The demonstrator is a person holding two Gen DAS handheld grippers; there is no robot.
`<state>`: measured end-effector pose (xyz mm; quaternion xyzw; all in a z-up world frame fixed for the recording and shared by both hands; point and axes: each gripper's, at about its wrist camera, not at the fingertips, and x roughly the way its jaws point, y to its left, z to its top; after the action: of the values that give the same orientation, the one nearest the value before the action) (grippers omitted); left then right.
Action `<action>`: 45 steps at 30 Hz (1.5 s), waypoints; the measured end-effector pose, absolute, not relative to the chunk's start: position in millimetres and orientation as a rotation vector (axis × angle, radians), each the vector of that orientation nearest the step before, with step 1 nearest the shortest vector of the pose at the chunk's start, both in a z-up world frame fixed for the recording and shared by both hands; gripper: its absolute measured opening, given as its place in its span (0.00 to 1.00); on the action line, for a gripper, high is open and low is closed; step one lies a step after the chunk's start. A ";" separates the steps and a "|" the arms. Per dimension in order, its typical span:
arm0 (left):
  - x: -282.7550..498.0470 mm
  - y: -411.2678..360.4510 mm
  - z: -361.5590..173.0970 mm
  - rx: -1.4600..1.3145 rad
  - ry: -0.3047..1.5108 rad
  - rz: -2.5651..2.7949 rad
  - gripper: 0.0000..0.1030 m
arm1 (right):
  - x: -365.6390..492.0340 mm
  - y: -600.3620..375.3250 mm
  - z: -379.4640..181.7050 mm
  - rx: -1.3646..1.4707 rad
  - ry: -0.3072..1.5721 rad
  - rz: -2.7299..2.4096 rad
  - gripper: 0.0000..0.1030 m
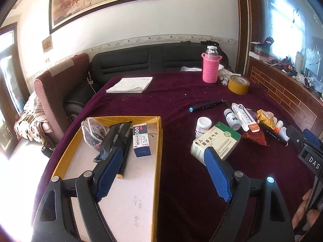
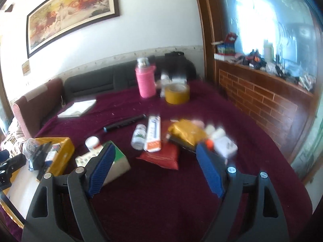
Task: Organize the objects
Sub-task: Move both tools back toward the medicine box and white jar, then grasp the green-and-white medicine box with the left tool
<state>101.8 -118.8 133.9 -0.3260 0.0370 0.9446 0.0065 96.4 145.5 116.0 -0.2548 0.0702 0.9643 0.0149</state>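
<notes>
Left gripper [image 1: 163,171]: we find its fingers [image 1: 109,173] spread wide with nothing between the pads; they hang above the worktop, straddling the right wall of the yellow box.
Right gripper [image 2: 155,169]: we find its fingers [image 2: 210,173] likewise parted and empty, above bare cloth; this view is blurred.
Worktop [image 1: 181,92]: covered in a dark red cloth.
Yellow box [image 1: 159,141]: open-topped, at 9 o'clock of the loose pile. The left finger of the left gripper stands over its floor, the right finger outside it.
Box contents: a blue-and-white carton [image 1: 141,141] upright just beyond the left finger at 1 o'clock of it; a black packet [image 1: 115,139] running under that finger's tip; a clear bag [image 1: 92,131] in the far left corner.
Green-and-white medicine box [image 1: 218,141]: on the cloth, touching in the picture the tip of the left gripper's right finger at its 12 o'clock; in the right wrist view [image 2: 113,157] the left finger overlaps it. We cannot tell whether either finger touches it.
White jar [image 1: 202,125]: just beyond the medicine box, at its 11 o'clock.
Loose pile: small bottle [image 2: 139,136], white tube carton [image 2: 153,135], red packet [image 2: 163,157] and yellow packet [image 2: 185,131], all ahead of the right gripper between 11 and 1 o'clock, clear of its fingers.
Marker pen [image 1: 206,105]: lying apart, at 12 o'clock of the jar.
Far edge: pink flask [image 1: 210,68], tape roll [image 1: 238,83], folded paper [image 1: 131,84].
</notes>
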 end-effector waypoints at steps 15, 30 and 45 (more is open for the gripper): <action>92.0 -68.9 108.9 -1.191 0.209 2.872 0.76 | 77.5 243.2 130.7 -0.680 0.719 2.994 0.84; 57.7 -44.8 80.7 -1.331 0.356 2.852 0.76 | 8.3 288.9 83.3 -0.822 0.832 2.836 0.84; -7.4 -8.5 58.7 -1.271 0.545 2.572 0.79 | 2.0 293.6 77.0 -0.888 0.828 2.794 0.84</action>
<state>-7.4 -8.5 58.7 -0.4325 0.1855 0.8754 0.1106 2.0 293.6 77.0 -0.2911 0.2715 0.9161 0.0478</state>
